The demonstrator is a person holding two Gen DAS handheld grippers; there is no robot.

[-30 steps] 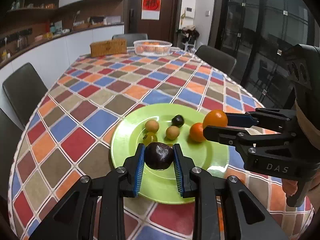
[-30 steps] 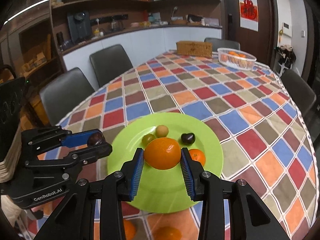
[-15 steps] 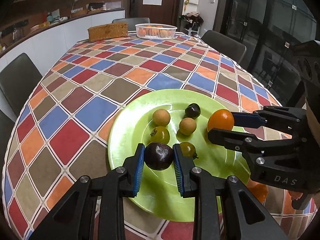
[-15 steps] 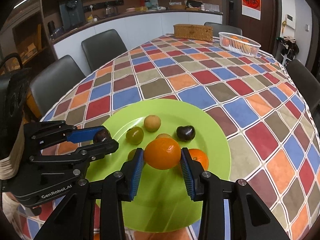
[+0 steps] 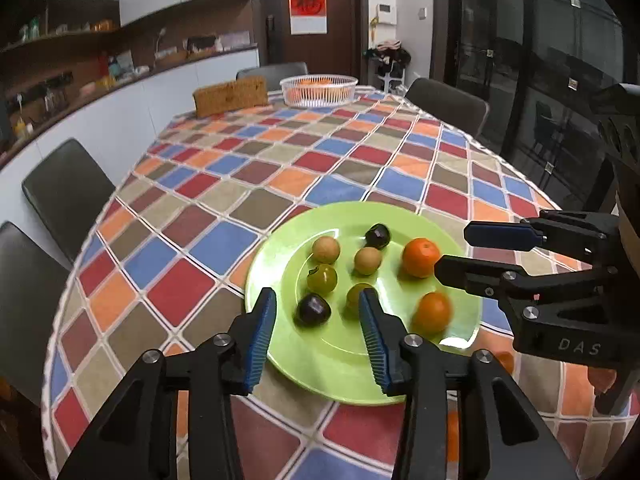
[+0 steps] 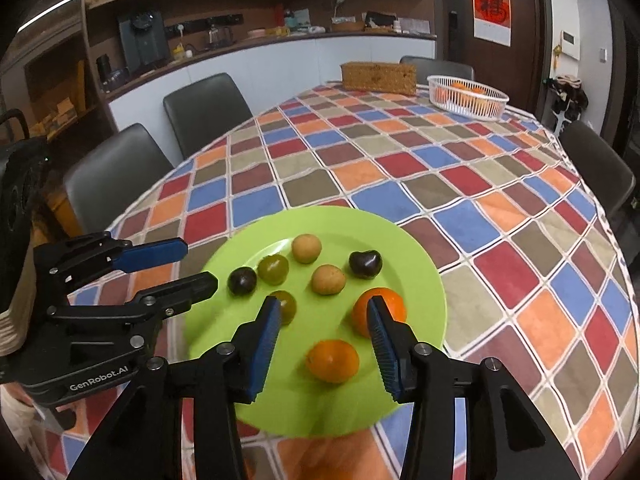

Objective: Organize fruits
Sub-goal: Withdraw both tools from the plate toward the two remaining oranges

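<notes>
A lime-green plate (image 5: 280, 354) (image 6: 424, 264) lies on the checkered tablecloth and holds several small fruits. My left gripper (image 5: 318, 320) (image 6: 198, 266) hangs over the plate's near left edge with its jaws opening. A dark plum (image 5: 313, 309) (image 6: 242, 281) lies on the plate between its blue pads (image 5: 262, 336), touching neither. My right gripper (image 6: 324, 320) (image 5: 456, 250) is opening too. An orange (image 6: 332, 360) (image 5: 432, 312) rests on the plate between its fingers, free of them. A second orange (image 6: 366, 308) (image 5: 419, 258) sits beside it. Tan, green and dark fruits fill the plate's middle.
At the table's far end stand a white basket of oranges (image 5: 318, 90) (image 6: 466, 98) and a wicker box (image 5: 230, 96) (image 6: 378, 77). Dark chairs (image 5: 66, 196) (image 6: 204, 114) ring the table. A dark glass wall runs along the right of the left wrist view.
Both grippers have spread their jaws and let go: the plum and the orange, gripped before, now lie on the plate. Both views have drawn back slightly from the plate.
</notes>
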